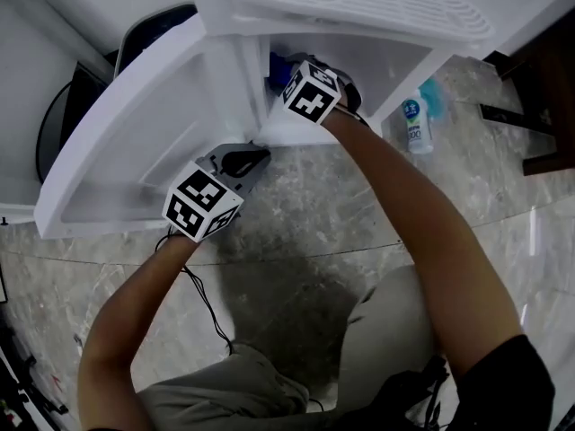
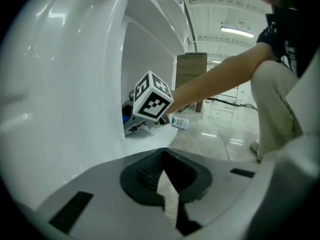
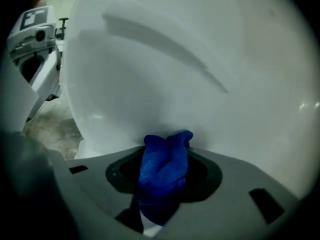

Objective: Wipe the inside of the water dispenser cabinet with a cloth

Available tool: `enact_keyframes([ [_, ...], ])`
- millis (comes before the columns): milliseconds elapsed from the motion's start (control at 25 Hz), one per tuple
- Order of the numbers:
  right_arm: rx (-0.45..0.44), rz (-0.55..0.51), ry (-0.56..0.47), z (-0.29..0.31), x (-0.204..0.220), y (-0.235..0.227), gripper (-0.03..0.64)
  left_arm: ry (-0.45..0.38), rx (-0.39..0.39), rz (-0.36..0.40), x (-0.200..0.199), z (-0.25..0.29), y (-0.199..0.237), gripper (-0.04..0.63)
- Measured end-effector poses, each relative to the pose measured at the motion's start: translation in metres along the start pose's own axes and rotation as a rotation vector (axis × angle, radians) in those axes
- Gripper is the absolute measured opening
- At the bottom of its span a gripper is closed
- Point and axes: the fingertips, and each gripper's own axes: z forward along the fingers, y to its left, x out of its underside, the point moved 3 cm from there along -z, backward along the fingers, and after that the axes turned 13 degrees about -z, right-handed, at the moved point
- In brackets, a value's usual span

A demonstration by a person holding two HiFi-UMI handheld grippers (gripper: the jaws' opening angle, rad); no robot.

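The white water dispenser cabinet [image 1: 395,57] stands with its door [image 1: 135,151] swung wide to the left. My right gripper [image 1: 280,72] reaches into the cabinet's lower compartment, shut on a bunched blue cloth [image 3: 162,171]. The cloth's tip touches the curved white inner wall [image 3: 175,74]. From the left gripper view the cloth [image 2: 126,115] shows just beyond the right gripper's marker cube [image 2: 152,101]. My left gripper [image 1: 254,157] sits low beside the inner face of the door, near the cabinet's bottom front corner. Its jaws [image 2: 161,170] are shut with nothing between them.
A white slotted drip tray [image 1: 359,3] juts out above the compartment. A small spray bottle [image 1: 414,124] stands on the marble floor right of the cabinet. Dark furniture [image 1: 539,88] stands at the far right. A black cable [image 1: 202,299] trails across the floor near the person's knees.
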Motion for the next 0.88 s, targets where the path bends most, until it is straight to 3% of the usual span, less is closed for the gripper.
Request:
enact_keyframes([
  [280, 0.066, 0.017, 0.024, 0.019, 0.006, -0.023, 0.143, -0.004, -0.029, -0.011, 0.002, -0.014, 0.004, 0.006],
  [440, -0.004, 0.078, -0.025, 0.010, 0.004, -0.014, 0.143, -0.001, -0.044, -0.037, 0.007, -0.012, 0.011, 0.006],
  [640, -0.117, 0.060, -0.045, -0.001, -0.001, 0.007, 0.143, -0.032, -0.019, -0.025, -0.009, 0.003, 0.006, 0.006],
  [880, -0.036, 0.004, 0.019, 0.010, 0.000, -0.004, 0.143, -0.050, 0.036, -0.023, -0.016, 0.005, -0.012, 0.006],
])
